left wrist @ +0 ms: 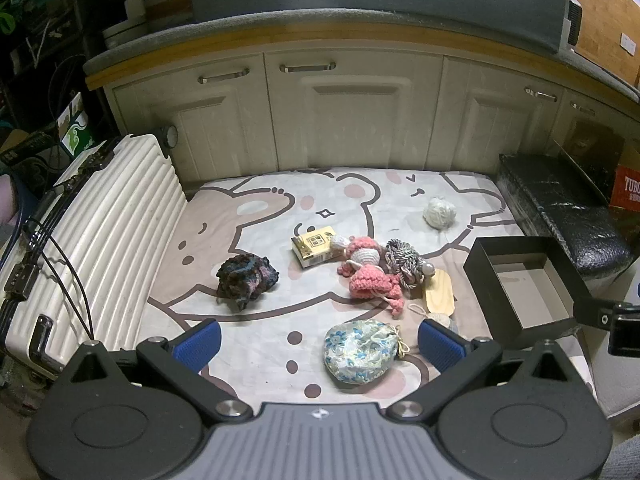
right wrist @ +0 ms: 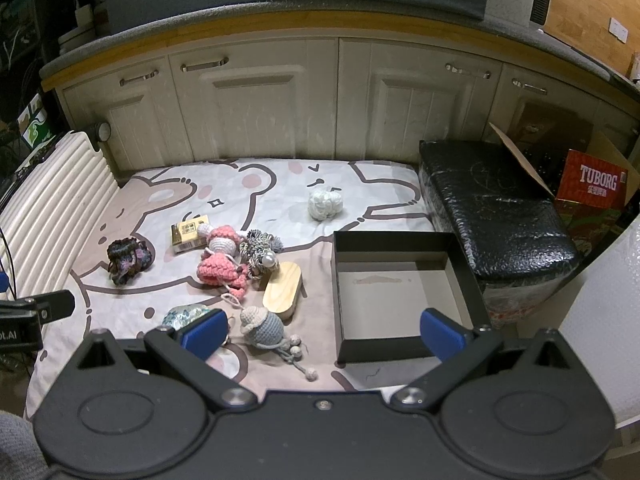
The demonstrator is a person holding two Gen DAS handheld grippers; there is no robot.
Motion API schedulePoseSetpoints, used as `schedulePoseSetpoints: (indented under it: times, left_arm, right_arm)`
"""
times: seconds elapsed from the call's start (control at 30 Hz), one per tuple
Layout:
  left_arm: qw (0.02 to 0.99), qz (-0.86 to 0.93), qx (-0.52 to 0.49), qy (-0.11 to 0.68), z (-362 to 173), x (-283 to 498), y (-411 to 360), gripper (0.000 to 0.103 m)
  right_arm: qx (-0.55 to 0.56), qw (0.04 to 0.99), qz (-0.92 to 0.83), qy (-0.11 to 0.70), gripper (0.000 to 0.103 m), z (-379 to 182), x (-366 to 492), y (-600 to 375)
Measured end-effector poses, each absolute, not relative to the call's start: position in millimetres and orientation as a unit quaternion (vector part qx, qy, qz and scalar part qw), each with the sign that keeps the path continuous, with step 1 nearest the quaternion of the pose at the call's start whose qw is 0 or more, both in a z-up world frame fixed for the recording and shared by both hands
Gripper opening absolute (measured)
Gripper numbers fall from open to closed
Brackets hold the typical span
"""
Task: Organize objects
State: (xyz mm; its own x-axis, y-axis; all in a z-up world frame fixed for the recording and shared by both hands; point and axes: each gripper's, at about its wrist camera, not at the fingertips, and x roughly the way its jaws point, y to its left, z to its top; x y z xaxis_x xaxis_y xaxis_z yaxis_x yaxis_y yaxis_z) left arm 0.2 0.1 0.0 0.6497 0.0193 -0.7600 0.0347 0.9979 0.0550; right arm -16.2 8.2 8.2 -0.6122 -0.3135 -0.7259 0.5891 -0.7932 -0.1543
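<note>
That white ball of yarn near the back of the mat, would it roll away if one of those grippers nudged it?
Probably somewhat: the white yarn ball looks roundish, sitting alone on the mat. It seems soft, so fingers would likely squash it.

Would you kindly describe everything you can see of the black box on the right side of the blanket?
The black box is an open, shallow rectangular tray with no lid on it, seemingly cardboard. Its walls are matte black, its inner floor pale grey-beige with a faint smudge, and nothing lies in it. It rests flat on the cartoon-print blanket, right of the scattered toys, beside the black wrapped bundle; whether they touch is unclear. The wooden block lies apart, to its left.
</note>
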Motion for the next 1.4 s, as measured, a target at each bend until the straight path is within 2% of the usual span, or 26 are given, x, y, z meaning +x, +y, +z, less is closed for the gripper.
schedulePoseSetpoints:
  times: [1.4]
  left_arm:
    - [0.907,-0.015,0.033,0.421,0.1,0.1,0.2,0.103]
  right_arm:
    - [0.366,0.219,-0.887,0.18,0.103,7.7,-15.1,8.7]
